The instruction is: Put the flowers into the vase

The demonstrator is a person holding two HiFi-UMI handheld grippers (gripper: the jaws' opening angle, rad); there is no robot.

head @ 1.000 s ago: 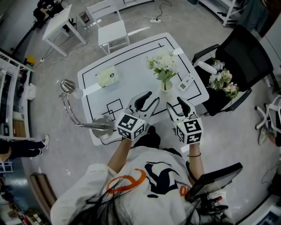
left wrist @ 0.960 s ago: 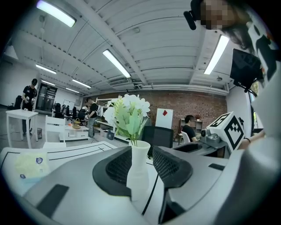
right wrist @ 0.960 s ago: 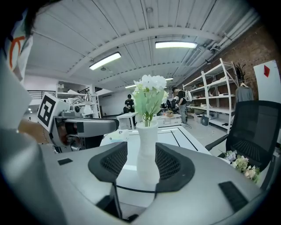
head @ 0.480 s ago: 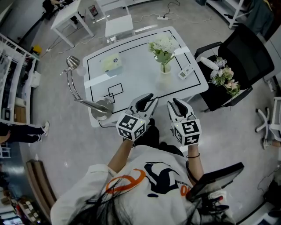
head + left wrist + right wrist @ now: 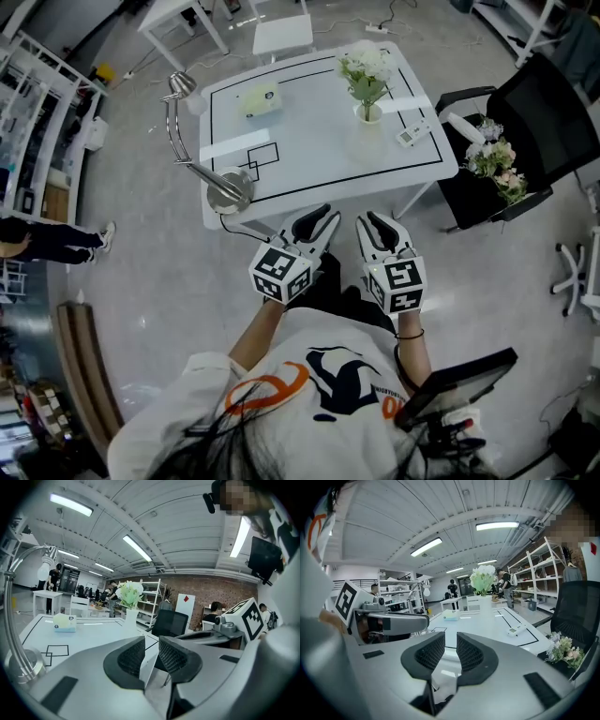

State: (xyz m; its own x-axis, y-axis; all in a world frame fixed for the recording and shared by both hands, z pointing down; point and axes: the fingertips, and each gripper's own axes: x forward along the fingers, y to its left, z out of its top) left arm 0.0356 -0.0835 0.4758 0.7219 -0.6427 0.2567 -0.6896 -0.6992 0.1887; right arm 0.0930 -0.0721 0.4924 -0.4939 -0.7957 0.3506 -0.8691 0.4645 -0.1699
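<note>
Note left gripper (image 5: 323, 217), right gripper (image 5: 372, 220) fingers empty, just closing to a slit; go right-forward for flowers (image 5: 495, 164) on chair (image 5: 539, 103), nearer right gripper.

Glossy white table (image 5: 319, 141), shiny chrome metal lamp (image 5: 230, 188), matt grey plastic fingers (image 5: 89, 679), rough black pads (image 5: 131, 657)

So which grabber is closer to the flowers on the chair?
Right. The right gripper is down-left of the flowers; the left gripper sits farther left. Both have just been closing on nothing.
</note>
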